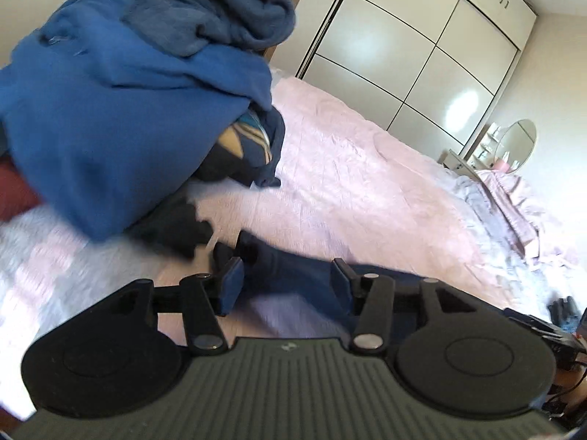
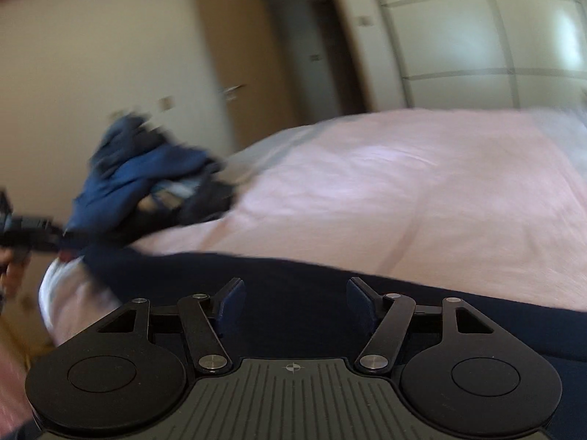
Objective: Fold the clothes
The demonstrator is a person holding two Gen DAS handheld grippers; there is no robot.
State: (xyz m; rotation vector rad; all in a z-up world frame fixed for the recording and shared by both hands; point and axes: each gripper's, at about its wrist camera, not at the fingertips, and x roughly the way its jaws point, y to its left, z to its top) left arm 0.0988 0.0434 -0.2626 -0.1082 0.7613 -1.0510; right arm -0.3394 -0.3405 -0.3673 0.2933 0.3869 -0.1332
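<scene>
Dark navy cloth, a garment (image 2: 293, 293) spread along the near edge of the bed (image 2: 403, 183), lies flat beneath both cameras. In the left wrist view a strip of it (image 1: 293, 267) runs between the blue pads of the left hand-held gripper (image 1: 286, 282), whose jaws stand partly apart with nothing pressed between them; the cloth sits under them, not in them. The right hand-held gripper (image 2: 293, 300) hangs over the same dark cloth with its jaws wide and not closed on anything. Whether either touches the fabric cannot be told through the blur.

Beyond it, a heap of unfolded clothes (image 1: 128, 91) rises on the pink bedspread: a bright blue sweater, a grey-blue piece on top, something patterned tucked underneath.

Judging by this, the work is early. One garment seems laid out and not yet folded, and the heap is still to be done. No finished stack shows.

White wardrobe doors (image 1: 422, 55) stand behind the bed.
</scene>
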